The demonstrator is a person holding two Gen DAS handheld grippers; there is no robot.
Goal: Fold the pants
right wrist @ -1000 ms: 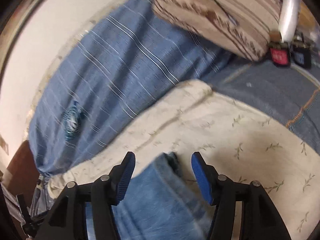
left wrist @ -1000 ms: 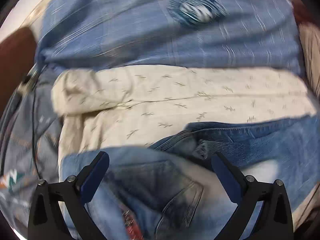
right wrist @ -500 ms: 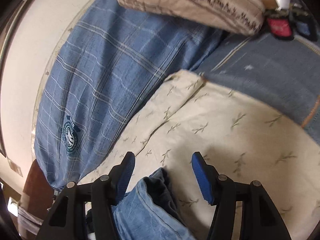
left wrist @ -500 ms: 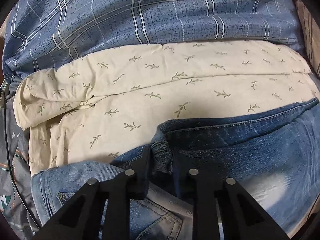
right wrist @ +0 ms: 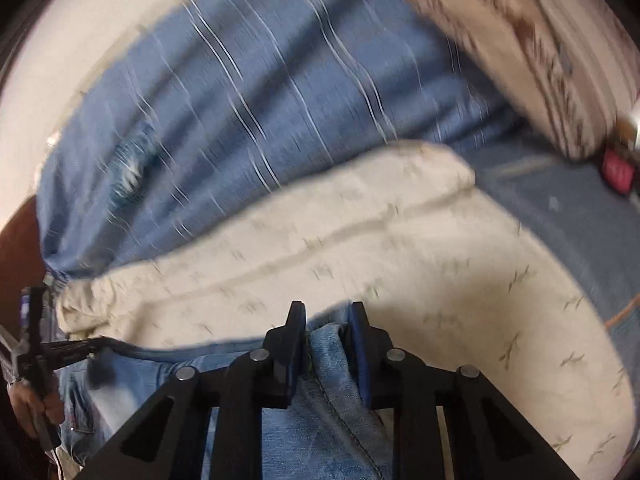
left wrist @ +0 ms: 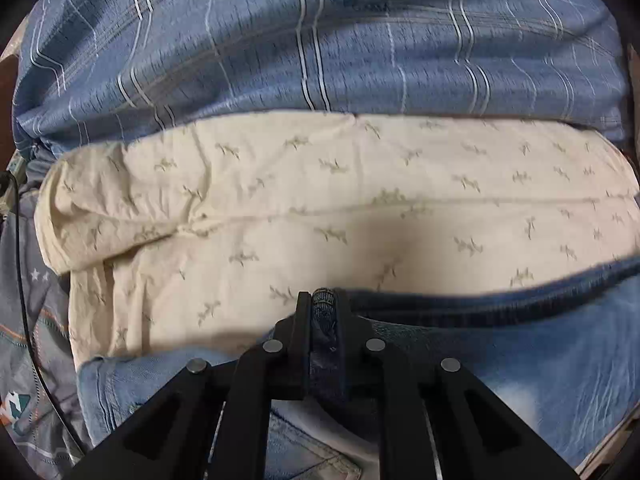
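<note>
Nearest the cameras, the left gripper [left wrist: 323,300] has its jaws clamped tight on a dark fold at the jeans' [left wrist: 520,352] edge, while the right gripper [right wrist: 326,312] is closing its jaws on a lighter denim edge caught between them, probably so both ends can be lifted together for a fold. The jeans lie on a cream leaf-print sheet [left wrist: 320,200] on the bed. Beyond it stretches a blue plaid cover [left wrist: 280,60], with a striped pillow [right wrist: 540,40] farthest off.
</note>
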